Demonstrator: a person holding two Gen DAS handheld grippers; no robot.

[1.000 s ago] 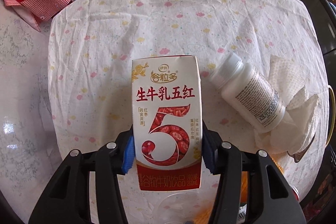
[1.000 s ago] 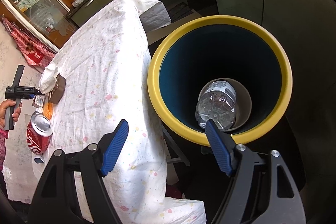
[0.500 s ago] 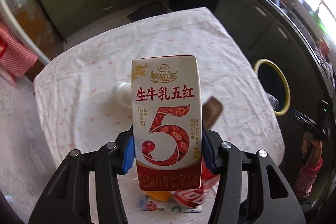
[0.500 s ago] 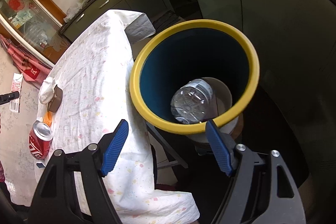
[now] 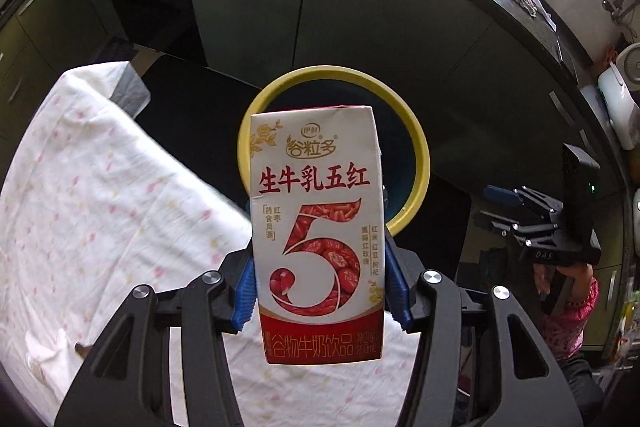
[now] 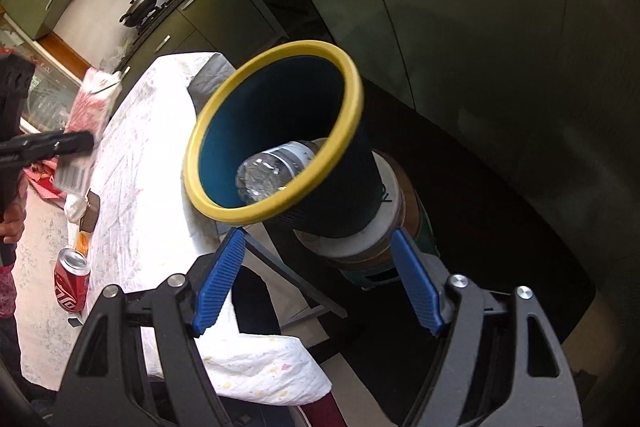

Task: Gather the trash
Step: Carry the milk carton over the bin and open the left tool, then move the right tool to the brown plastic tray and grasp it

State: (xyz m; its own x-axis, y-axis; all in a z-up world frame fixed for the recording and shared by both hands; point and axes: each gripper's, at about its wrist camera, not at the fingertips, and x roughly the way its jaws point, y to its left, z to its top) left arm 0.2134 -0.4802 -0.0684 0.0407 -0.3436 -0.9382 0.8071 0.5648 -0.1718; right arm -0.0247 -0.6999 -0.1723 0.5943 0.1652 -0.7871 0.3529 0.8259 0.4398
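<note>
My left gripper (image 5: 320, 291) is shut on a white and red drink carton (image 5: 316, 227) and holds it in the air, in front of a dark bin with a yellow rim (image 5: 420, 163). In the right wrist view the bin (image 6: 276, 131) stands beside the table and holds a clear plastic bottle (image 6: 272, 175). My right gripper (image 6: 316, 279) is open and empty, a little in front of the bin. The carton and left gripper also show there at the left (image 6: 86, 123).
A table with a white flowered cloth (image 6: 136, 179) stands left of the bin. On it are a red cola can (image 6: 72, 283), a brown object (image 6: 90, 211) and crumpled tissue (image 6: 74, 205). Dark kitchen cabinets (image 5: 360, 7) run behind.
My left gripper has lifted the carton off the table and swung it toward the bin. My right gripper has drawn back from over the bin's mouth and sees it from the side.
</note>
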